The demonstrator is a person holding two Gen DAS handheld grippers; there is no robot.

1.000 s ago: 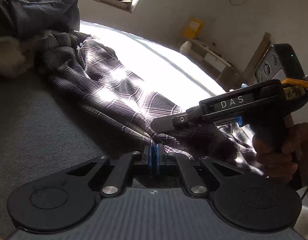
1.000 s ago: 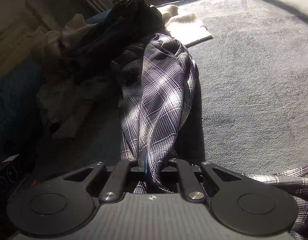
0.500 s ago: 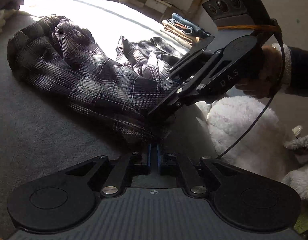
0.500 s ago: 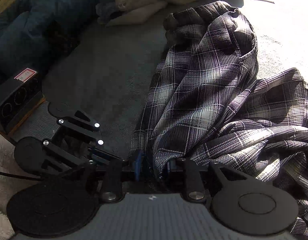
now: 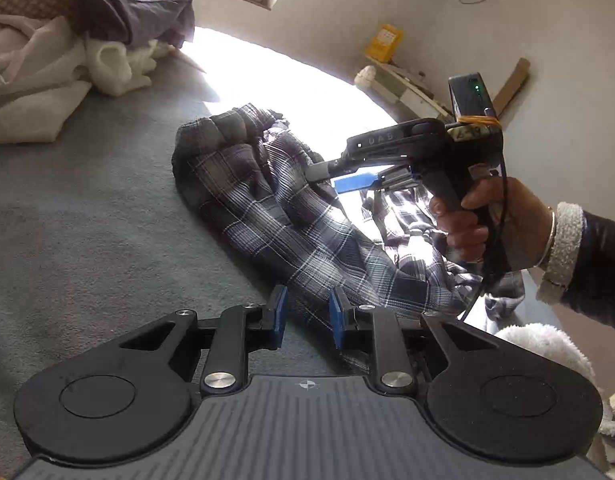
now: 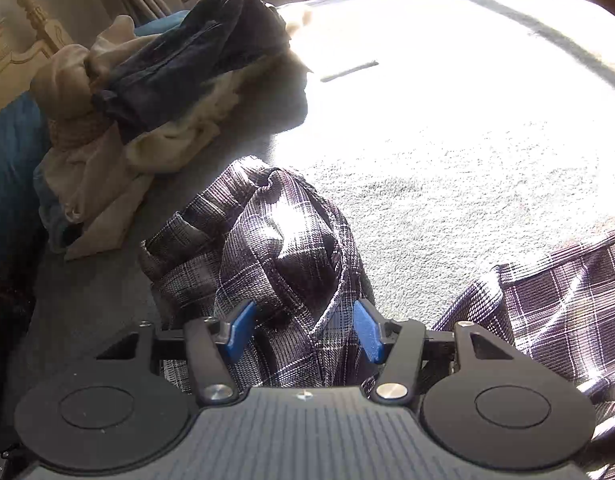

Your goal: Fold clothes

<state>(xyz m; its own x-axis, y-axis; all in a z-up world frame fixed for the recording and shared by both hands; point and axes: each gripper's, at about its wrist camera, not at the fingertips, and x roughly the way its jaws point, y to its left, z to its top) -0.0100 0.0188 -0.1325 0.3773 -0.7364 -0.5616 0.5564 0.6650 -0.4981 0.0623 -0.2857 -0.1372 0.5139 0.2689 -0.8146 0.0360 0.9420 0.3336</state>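
Observation:
A dark plaid shirt (image 5: 291,216) lies bunched on the grey carpeted surface (image 5: 87,220). My left gripper (image 5: 305,316) is open just above the shirt's near hem, with the blue pads apart and nothing in them. My right gripper (image 5: 339,178) shows in the left wrist view, held by a hand above the shirt, with a blue pad showing. In the right wrist view the right gripper (image 6: 303,332) is open wide over a crumpled fold of the shirt (image 6: 283,248), and cloth lies between the jaws without being pinched.
A heap of other clothes, dark blue and beige (image 6: 147,80), lies at the far left; it also shows in the left wrist view (image 5: 67,40). A white fluffy item (image 5: 547,352) sits at the right. Bright sunlight washes out the far surface (image 6: 447,80).
Both grippers were shut on the plaid shirt's edge and are now open. The shirt has dropped onto the surface. The right gripper has lifted above it.

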